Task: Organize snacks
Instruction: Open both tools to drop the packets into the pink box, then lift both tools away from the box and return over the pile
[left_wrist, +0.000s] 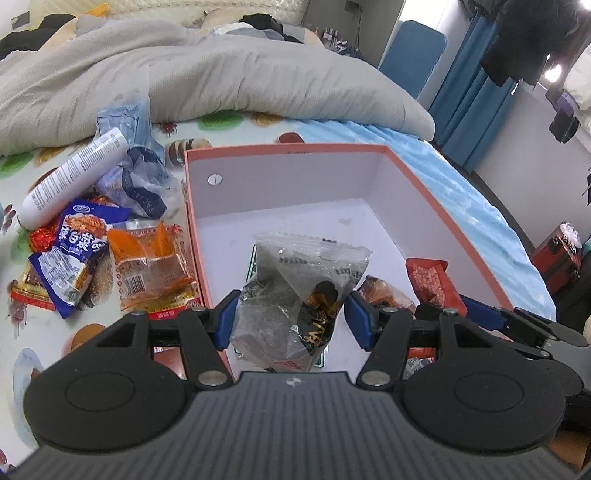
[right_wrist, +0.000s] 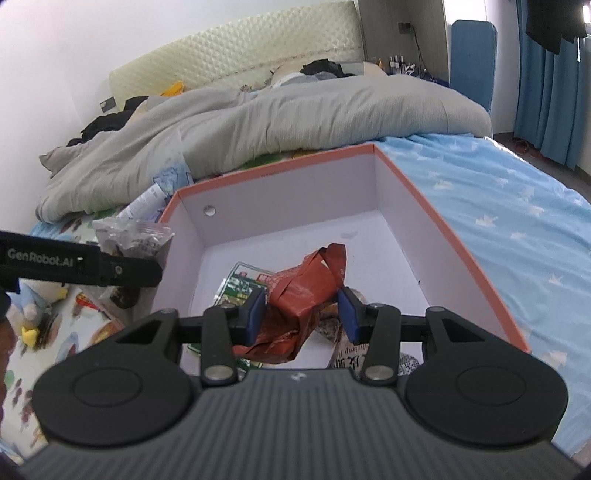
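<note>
My left gripper (left_wrist: 291, 319) is shut on a crumpled clear-grey snack bag (left_wrist: 295, 280), held over the near left part of a white box with a salmon rim (left_wrist: 288, 149). In the right wrist view the same bag (right_wrist: 133, 232) hangs beside the box's left wall (right_wrist: 173, 236). My right gripper (right_wrist: 303, 314) is shut on a red foil packet (right_wrist: 299, 291) above the box floor. That packet (left_wrist: 430, 280) also shows at the right in the left wrist view. On the box floor lie a green-white packet (right_wrist: 243, 280) and a brown one (left_wrist: 384, 291).
Left of the box on the printed sheet lie a white tube (left_wrist: 74, 177), a blue noodle packet (left_wrist: 77, 247), an orange cake packet (left_wrist: 151, 266) and red candies (left_wrist: 42, 238). A grey duvet (left_wrist: 221, 74) is bunched behind the box. Blue starred bedding (right_wrist: 498, 206) lies to the right.
</note>
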